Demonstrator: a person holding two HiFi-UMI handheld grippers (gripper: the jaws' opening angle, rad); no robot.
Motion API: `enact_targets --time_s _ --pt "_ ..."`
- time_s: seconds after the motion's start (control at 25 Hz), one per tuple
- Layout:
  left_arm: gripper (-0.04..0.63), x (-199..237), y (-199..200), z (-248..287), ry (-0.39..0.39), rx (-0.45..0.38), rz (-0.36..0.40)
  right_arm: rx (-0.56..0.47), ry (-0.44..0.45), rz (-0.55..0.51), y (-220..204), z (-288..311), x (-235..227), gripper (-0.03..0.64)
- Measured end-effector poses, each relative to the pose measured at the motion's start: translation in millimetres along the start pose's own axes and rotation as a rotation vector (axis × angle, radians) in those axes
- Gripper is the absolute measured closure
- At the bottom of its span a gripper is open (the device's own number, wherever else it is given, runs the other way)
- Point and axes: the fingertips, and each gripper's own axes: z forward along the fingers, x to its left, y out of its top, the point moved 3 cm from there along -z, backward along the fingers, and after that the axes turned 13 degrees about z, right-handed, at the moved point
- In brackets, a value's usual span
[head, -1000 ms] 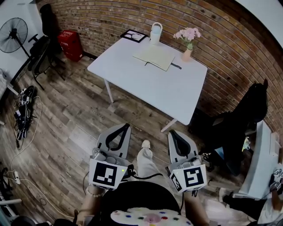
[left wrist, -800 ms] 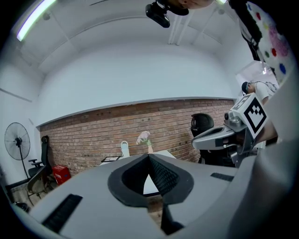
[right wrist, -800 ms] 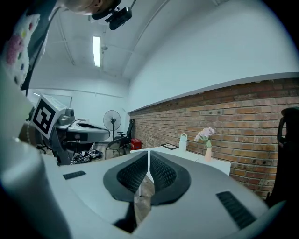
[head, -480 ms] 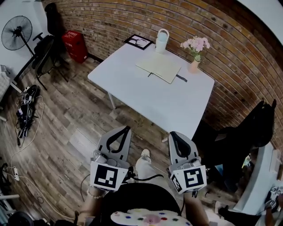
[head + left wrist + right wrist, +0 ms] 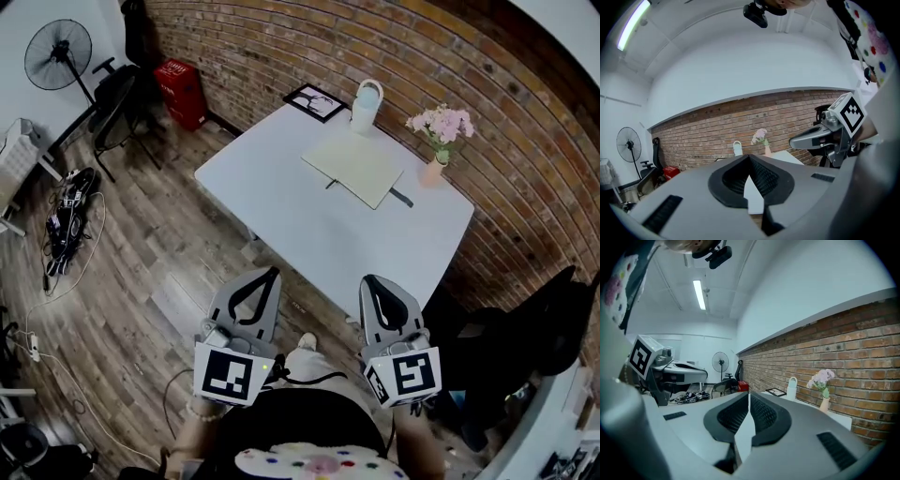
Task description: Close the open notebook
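- White table point(image 5: 309, 234), set against a brick wall point(image 5: 281, 47). In the head view its near long edge runs diagonally from upper left to lower right. Wooden floor point(image 5: 141, 281) lies open between that edge and the person.
- Floor clutter to the left, well apart from both grippers: fan point(image 5: 58, 54), red box point(image 5: 183, 80), cables point(image 5: 66, 216).
- Left gripper point(image 5: 269, 274) and right gripper point(image 5: 370, 281), held side by side low before the body. Both point nearly level toward the table and stop short of its near edge. Each has its jaws pressed together with nothing between them.
- Notebook point(image 5: 354, 169), lying open and flat on the table's far half, near the wall. Its long axis runs upper left to lower right in the head view, roughly parallel to the wall.
- Neighbours: white jug point(image 5: 366, 94) beyond it, dark pen point(image 5: 401, 198) just beside its right corner, vase of pink flowers point(image 5: 439, 141) near its right end.
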Motion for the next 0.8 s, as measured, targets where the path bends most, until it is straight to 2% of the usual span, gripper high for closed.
enact_targets --time_s 0.32,0.8 --pt "0.578 7.9 4.9 35.7 0.053 0.021 -0.001 0.002 0.059 -0.013 12.8 29.1 -30.0 0.580" --pt "0.578 0.0 2.3 67.8 0.066 0.042 -0.013 0.012 0.056 -0.009 10.6 36.0 -66.9 0.580"
